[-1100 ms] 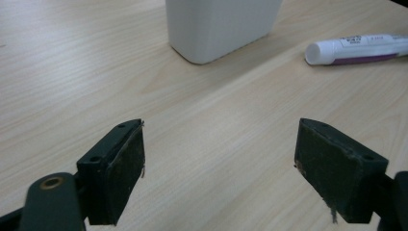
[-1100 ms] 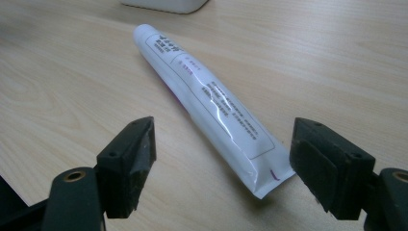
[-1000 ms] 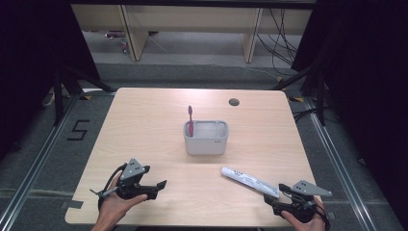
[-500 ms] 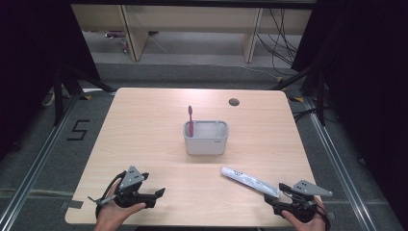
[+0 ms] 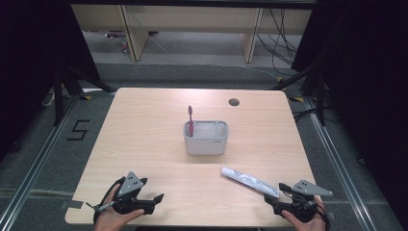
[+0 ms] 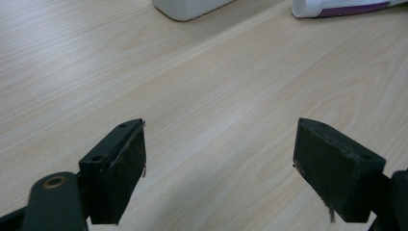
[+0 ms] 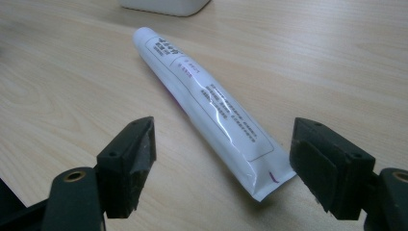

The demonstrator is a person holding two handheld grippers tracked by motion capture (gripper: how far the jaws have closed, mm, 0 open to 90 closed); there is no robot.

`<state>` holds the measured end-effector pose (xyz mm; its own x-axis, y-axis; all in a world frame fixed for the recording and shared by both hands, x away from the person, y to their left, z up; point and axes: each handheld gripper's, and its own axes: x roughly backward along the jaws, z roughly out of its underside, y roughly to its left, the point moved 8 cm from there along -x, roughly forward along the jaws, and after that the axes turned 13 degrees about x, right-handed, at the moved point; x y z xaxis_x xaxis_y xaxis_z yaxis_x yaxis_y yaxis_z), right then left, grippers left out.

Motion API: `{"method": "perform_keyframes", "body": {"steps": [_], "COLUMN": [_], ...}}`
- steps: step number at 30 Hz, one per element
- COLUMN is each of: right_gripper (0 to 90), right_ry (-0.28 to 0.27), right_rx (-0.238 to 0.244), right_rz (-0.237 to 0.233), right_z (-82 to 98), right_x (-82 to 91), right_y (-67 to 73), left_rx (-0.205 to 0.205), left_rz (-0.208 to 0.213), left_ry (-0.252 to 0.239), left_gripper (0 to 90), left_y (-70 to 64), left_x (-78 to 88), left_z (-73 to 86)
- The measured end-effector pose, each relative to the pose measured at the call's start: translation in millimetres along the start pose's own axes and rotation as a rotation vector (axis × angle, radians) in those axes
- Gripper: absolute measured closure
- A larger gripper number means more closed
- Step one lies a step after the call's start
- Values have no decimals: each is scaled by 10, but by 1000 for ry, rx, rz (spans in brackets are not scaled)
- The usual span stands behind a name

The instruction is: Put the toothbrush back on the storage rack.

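Right gripper view reveals printed text on the toothpaste tube (image 7: 211, 103), lying flat, crimped end between the right gripper's (image 7: 222, 163) released jaws.

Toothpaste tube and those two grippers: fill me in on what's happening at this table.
A person holds a gripper in each hand at the near edge of the table. The right gripper is open, its jaws on either side of the flat end of the toothpaste tube, which lies on the wood; they are not pressing on it. The left gripper is open over bare wood, holding nothing. Farther back, a grey holder stands mid-table with a red toothbrush upright in its left compartment.
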<state>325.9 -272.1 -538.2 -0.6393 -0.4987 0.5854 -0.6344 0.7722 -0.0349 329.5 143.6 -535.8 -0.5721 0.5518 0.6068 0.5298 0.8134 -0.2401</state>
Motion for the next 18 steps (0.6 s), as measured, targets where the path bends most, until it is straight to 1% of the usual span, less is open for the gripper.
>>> {"method": "perform_keyframes", "body": {"steps": [2, 3, 4, 6, 7, 9, 10, 12, 13, 14, 15, 18], "right_gripper": [253, 253, 253, 252, 253, 253, 253, 253, 253, 253, 253, 252], "right_ry": [-1, -1, -1, -1, 2, 2, 2, 10, 9, 9, 10, 8], "right_rx": [0, -1, -1, -2, -5, -4, -3, -4, -4, -4, -4, 1], "right_rz": [-4, -3, -3, -3, -3, -3, -3, -4, -4, -4, -4, -5], "right_z": [0, 0, 0, -1, -1, -2, -3, 0, 0, 0, 0, -2], "right_x": [-2, -2, -2, -2, 0, -1, -2, 4, 3, 3, 3, -3], "right_y": [2, 2, 1, 4, 8, 9, 10, 13, 14, 14, 14, 13], "left_rx": [-6, -8, -11, 14, -9, -11, -5, -10, -3, 16, -7, -5], "left_rz": [-4, -2, -1, 4, -2, -5, -1, 3, 3, 7, 3, 2], "left_ry": [5, -1, 14, -3, 16, 26, 26, 21, 26, 2, 21, 25], "left_gripper": [184, 184, 184, 184, 184, 184, 184, 184, 184, 184, 184, 184], "left_y": [8, 6, 4, -21, -6, -10, -19, -24, -34, -52, -38, -45], "left_x": [6, 4, 19, 9, 25, 36, 37, 42, 54, 41, 61, 71], "left_z": [13, 21, 43, 56, 77, 96, 110, 122, 135, 128, 147, 178]}}
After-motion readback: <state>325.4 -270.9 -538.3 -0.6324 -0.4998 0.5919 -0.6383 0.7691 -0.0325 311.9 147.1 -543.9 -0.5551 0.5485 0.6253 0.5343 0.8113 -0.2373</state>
